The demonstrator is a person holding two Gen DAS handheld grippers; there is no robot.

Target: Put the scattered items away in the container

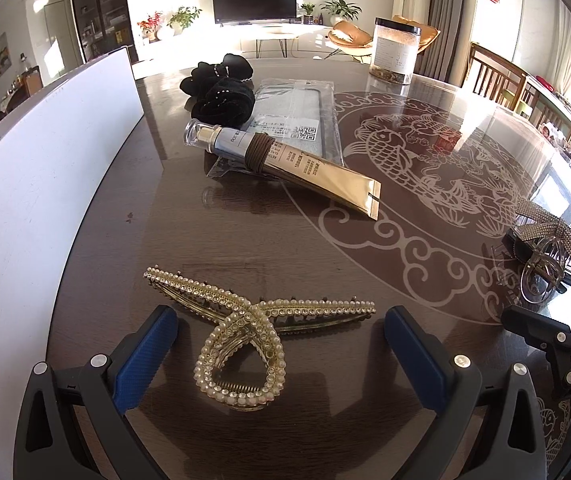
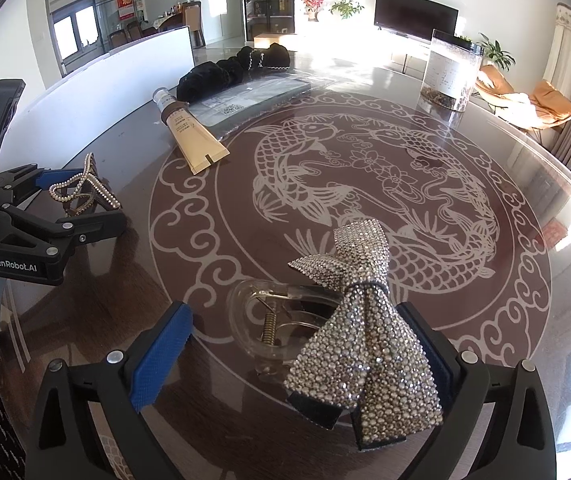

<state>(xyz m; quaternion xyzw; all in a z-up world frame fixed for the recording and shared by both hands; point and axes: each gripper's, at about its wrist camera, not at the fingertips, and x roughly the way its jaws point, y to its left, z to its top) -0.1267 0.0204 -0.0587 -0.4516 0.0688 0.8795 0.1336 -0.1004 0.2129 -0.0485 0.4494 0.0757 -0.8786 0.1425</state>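
— Pearl-studded hair claw (image 1: 245, 336) lies on the table (image 1: 277, 248) between the left gripper (image 1: 281, 344)'s spread, non-touching pads.
— And the right gripper (image 2: 305, 344)?
— Wide apart too, around the rhinestone bow clip (image 2: 361, 328). Farther off lie a gold tube (image 1: 285, 160) and black scrunchie (image 1: 221, 92); the white container (image 1: 37, 152) stands left.

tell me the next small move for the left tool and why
Probably close the left tool on the pearl hair clip: its blue pads stand open on either side of the clip, which lies on the table untouched, and the white container waits beside it.
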